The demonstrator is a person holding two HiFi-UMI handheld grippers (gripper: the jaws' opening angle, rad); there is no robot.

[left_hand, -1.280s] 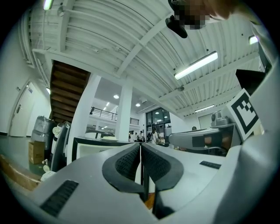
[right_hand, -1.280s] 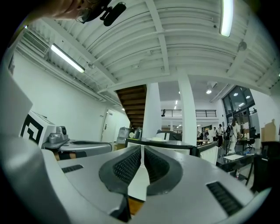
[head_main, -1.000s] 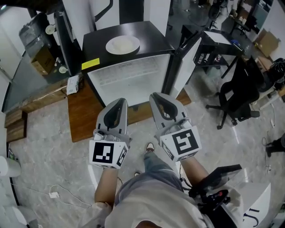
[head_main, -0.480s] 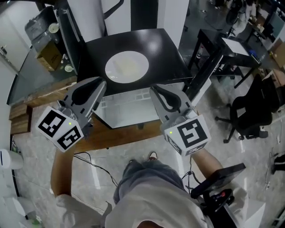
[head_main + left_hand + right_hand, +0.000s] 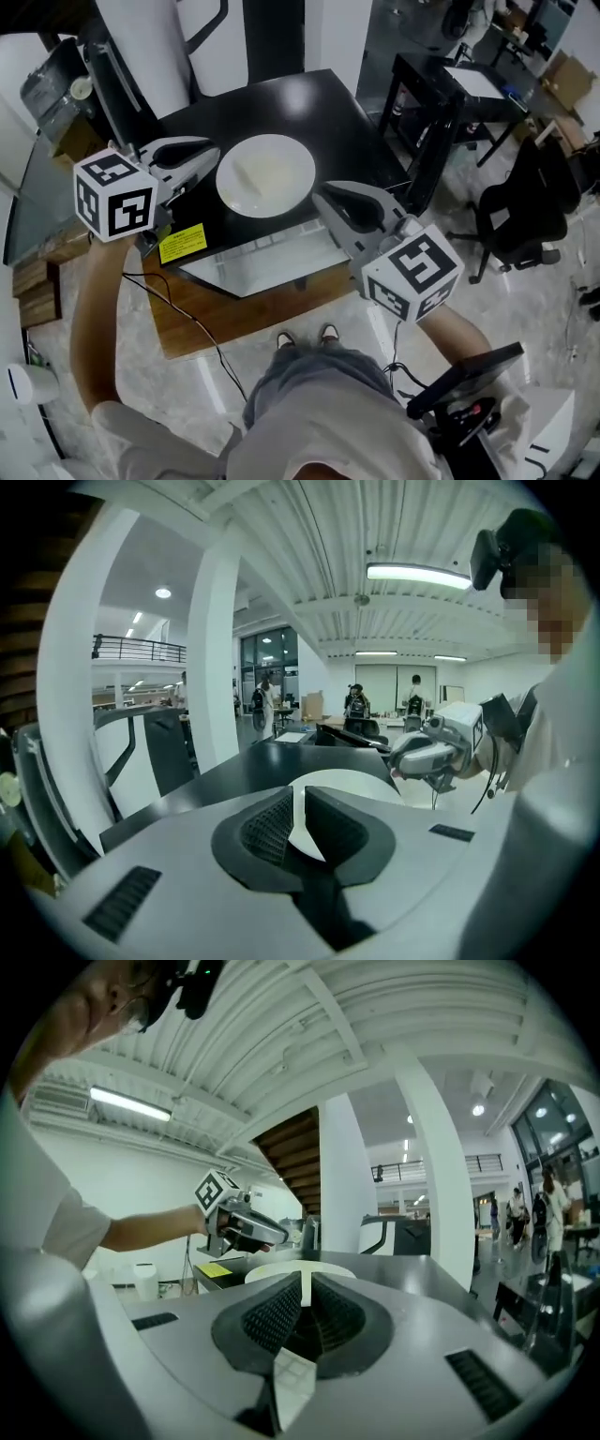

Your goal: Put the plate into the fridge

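Observation:
A white empty plate (image 5: 265,175) lies flat on the black top of the low fridge (image 5: 323,108). The fridge's white front (image 5: 267,262) faces me, with a yellow label (image 5: 181,244) at its top left corner. My left gripper (image 5: 208,153) hovers just left of the plate's rim, jaws shut, nothing between them. My right gripper (image 5: 326,195) sits at the plate's near right edge, shut and empty. In the left gripper view the plate (image 5: 352,785) lies just beyond the left gripper (image 5: 300,810), with the right gripper (image 5: 427,757) across it. The right gripper view shows the plate (image 5: 281,1272) past the right gripper (image 5: 305,1299).
The fridge stands on a wooden platform (image 5: 234,314) with a black cable (image 5: 183,314) across it. A black desk (image 5: 450,89) and an office chair (image 5: 511,216) stand to the right. White columns (image 5: 141,37) rise behind the fridge. A cardboard box (image 5: 58,141) sits far left.
Both grippers have come up from in front of the fridge to its top. The left one swung out left and now flanks the plate; the right one moved to the plate's near right edge.

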